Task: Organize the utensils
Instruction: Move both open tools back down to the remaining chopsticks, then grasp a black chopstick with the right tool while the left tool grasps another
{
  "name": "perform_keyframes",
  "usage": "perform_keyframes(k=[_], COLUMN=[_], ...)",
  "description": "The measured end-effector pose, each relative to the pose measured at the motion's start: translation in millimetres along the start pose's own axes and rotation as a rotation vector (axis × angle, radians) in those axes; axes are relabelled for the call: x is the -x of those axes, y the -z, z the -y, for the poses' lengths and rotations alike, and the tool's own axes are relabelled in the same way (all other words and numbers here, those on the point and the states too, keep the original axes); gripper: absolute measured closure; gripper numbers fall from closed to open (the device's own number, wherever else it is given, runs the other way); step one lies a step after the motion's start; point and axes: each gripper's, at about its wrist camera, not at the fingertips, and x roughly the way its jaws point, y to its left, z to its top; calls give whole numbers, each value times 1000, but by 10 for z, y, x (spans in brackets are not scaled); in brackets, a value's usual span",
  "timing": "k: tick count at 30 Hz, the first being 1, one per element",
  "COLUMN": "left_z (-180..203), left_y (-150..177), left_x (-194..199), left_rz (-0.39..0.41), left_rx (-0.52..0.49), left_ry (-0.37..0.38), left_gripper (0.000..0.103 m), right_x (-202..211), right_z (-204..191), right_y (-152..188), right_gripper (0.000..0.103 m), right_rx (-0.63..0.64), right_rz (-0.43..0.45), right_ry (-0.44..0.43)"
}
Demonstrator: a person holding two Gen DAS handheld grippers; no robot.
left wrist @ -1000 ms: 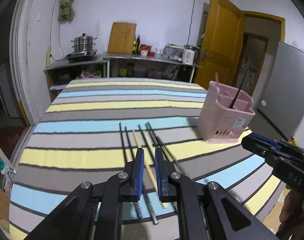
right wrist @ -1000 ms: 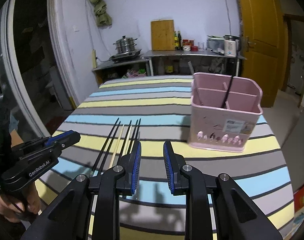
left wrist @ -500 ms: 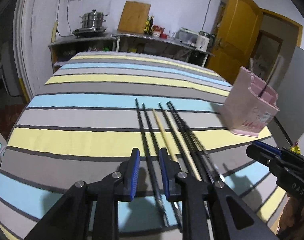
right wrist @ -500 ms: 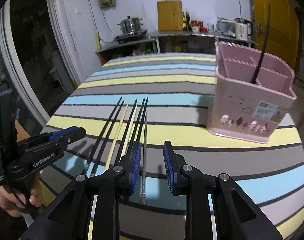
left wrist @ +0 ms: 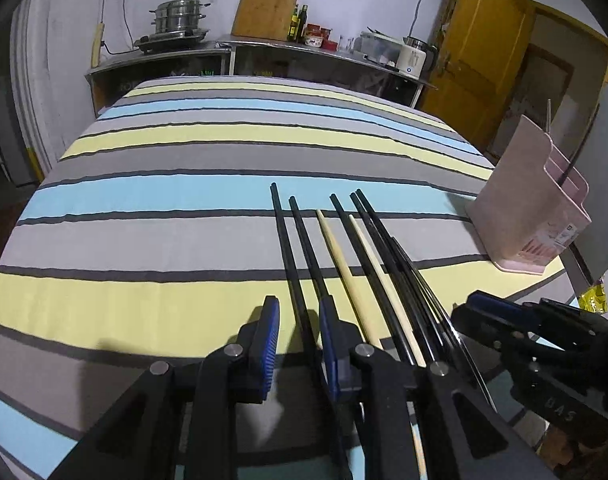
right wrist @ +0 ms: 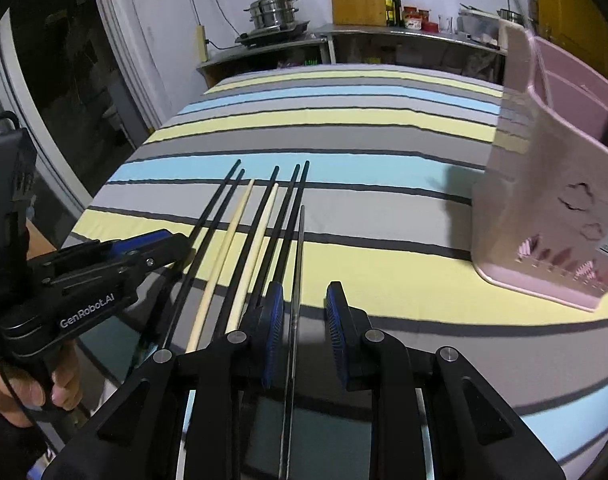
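Observation:
Several chopsticks lie side by side on the striped tablecloth (left wrist: 164, 308): black ones (left wrist: 288, 248), two pale wooden ones (left wrist: 338, 252) and a thin metal one (right wrist: 300, 248). My left gripper (left wrist: 300, 336) is open, low over the cloth, with the leftmost black chopsticks running between its fingers. My right gripper (right wrist: 304, 320) is open, with the metal chopstick between its fingers. A pink utensil holder (right wrist: 552, 208) stands to the right with a black utensil in it; it also shows in the left wrist view (left wrist: 532, 216).
The table's front edge is just below both grippers. A counter (left wrist: 264, 48) with a steamer pot, cutting board, bottles and kettle stands behind the table. A yellow door (left wrist: 484, 48) is at the back right.
Both grippers have come down and forward to the near ends of the chopsticks. Their jaws stand about as wide as before.

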Motion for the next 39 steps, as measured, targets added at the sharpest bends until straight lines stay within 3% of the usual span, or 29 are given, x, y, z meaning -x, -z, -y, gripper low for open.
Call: perform_keyframes(k=[14, 25, 28, 30, 39], left_z=[-11, 7, 55, 69, 19], left_y=[-34, -202, -209, -213, -251], left_x=[-71, -198, -229, -241, -127], left_rz=[-12, -47, -40, -39, -36], left_rx=[-26, -37, -69, -84, -64], left_ry=[-31, -58, -86, -109, -57], left_gripper=[83, 83, 87, 94, 98], right_x=[-176, -257, -277, -293, -193], right_z=[44, 74, 94, 78, 70], right_y=[-103, -245, -279, -298, -342], right_gripper=[90, 91, 91, 95, 97], right_rx=[-3, -29, -49, -46, -71], right_rz=[-28, -52, -52, -51, -33], right_ry=[20, 53, 57, 71, 32])
